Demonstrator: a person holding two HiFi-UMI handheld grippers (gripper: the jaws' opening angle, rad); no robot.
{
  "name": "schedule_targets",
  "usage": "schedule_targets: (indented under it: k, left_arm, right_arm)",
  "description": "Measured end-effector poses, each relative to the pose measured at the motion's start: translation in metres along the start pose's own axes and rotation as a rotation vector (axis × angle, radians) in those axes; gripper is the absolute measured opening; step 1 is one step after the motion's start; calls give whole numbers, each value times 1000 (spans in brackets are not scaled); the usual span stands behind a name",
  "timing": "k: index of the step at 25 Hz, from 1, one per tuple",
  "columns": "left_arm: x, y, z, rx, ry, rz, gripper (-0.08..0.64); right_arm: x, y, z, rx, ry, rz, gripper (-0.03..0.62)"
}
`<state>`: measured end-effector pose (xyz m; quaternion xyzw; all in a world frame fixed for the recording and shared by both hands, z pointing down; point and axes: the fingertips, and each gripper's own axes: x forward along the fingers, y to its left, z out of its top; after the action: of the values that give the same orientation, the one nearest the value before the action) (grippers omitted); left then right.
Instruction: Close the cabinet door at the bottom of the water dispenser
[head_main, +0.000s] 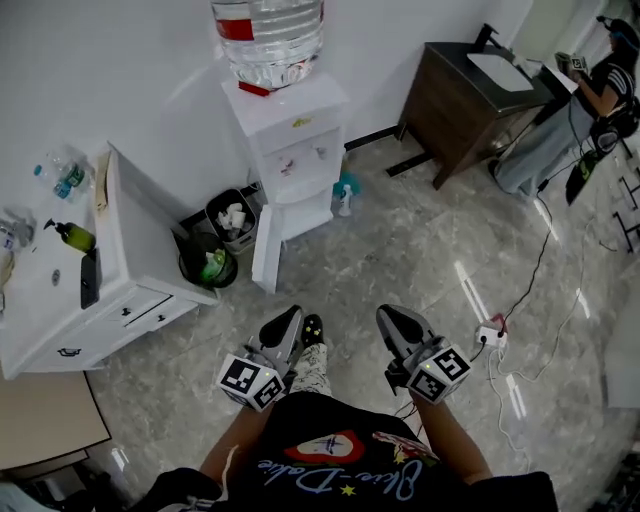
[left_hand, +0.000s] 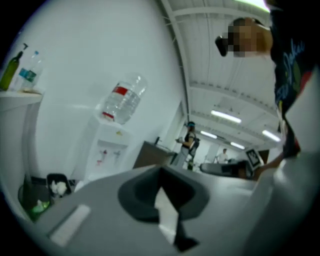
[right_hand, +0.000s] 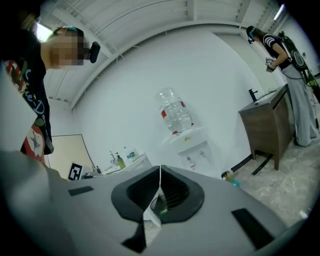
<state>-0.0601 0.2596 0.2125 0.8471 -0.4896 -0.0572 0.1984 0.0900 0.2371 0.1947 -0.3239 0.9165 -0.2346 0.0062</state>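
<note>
The white water dispenser (head_main: 288, 140) stands against the far wall with a clear bottle (head_main: 268, 38) on top. Its bottom cabinet door (head_main: 267, 262) hangs open, swung out toward me at the left of the opening. Both grippers are held low near my body, well short of the dispenser. My left gripper (head_main: 290, 318) and right gripper (head_main: 392, 318) each have their jaws together and hold nothing. The left gripper view shows its shut gripper (left_hand: 161, 172) with the dispenser (left_hand: 107, 150) far off. In the right gripper view the shut gripper (right_hand: 160, 170) points toward the dispenser (right_hand: 192, 147).
Two bins (head_main: 220, 240) sit left of the open door, beside a white drawer cabinet (head_main: 110, 290). A blue spray bottle (head_main: 343, 195) stands right of the dispenser. A brown vanity (head_main: 470, 95), another person (head_main: 590, 100), and a power strip with cable (head_main: 490, 335) are to the right.
</note>
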Motion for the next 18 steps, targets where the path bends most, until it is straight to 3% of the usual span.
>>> schedule_targets:
  k: [4,9,12,14,18]
  left_arm:
    - [67,53,-7,9,61,-5,-3]
    - [129,133,-27,-54,94,-40,-3]
    - [158,170,-55,-1,130,-32,-3]
    - [170,207,-82,-21,142,24,-3]
    - [148,301,-144,-49,173,227,-3]
  right_arm:
    - [73,-55,-1,48,58,-66,17]
    - [169,-106,-31,30,147,-21,17]
    - [213,-145,-65,1,176,-4,17]
    - [237,-176,-90,-16,198,-23,17]
    - [255,-218,-127,32,235,-51,17]
